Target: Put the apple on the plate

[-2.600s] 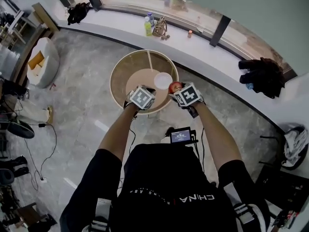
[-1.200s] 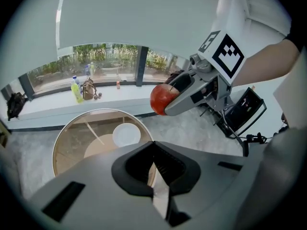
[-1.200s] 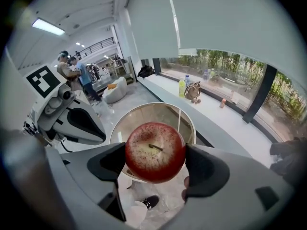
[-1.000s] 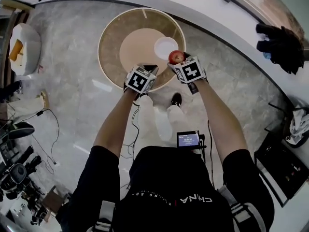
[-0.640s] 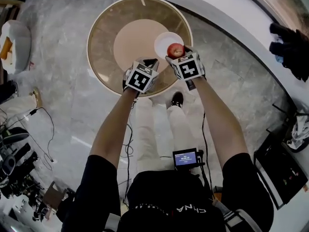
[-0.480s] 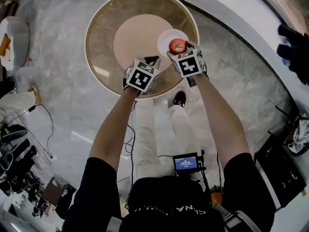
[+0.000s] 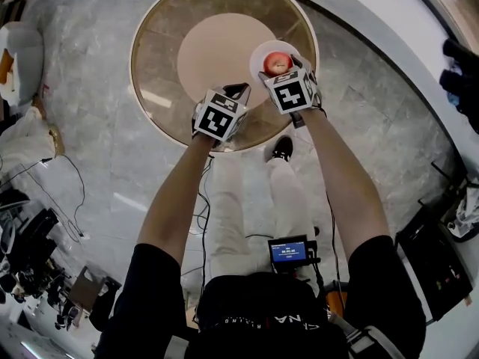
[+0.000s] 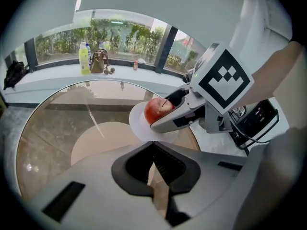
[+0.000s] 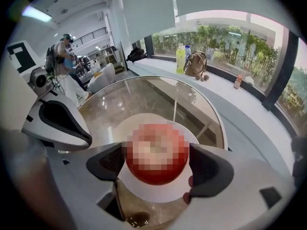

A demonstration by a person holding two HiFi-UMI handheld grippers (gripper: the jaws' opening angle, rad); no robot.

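Observation:
A red apple [image 7: 278,63] [image 8: 156,110] [image 9: 157,153] sits between the jaws of my right gripper [image 7: 278,65] [image 9: 157,164], which is shut on it. The apple hangs directly over the white plate [image 7: 259,51] [image 8: 138,124] [image 9: 144,195] on the round glass table [image 7: 150,96]. I cannot tell whether it touches the plate. My left gripper [image 7: 237,90] [image 8: 154,150] is shut on nothing, just left of the right one and above the table's near edge. It also shows at the left of the right gripper view as the left gripper [image 9: 57,123].
The table has a tan round centre [image 7: 217,51] under the glass. A window ledge [image 8: 57,78] behind it carries bottles and a bag [image 8: 98,61] [image 9: 194,63]. A white chair [image 7: 15,58] stands far left; cables [image 7: 67,200] lie on the floor.
My right gripper has carried the apple forward from the table's near edge to above the plate. The left gripper stayed shut beside it.

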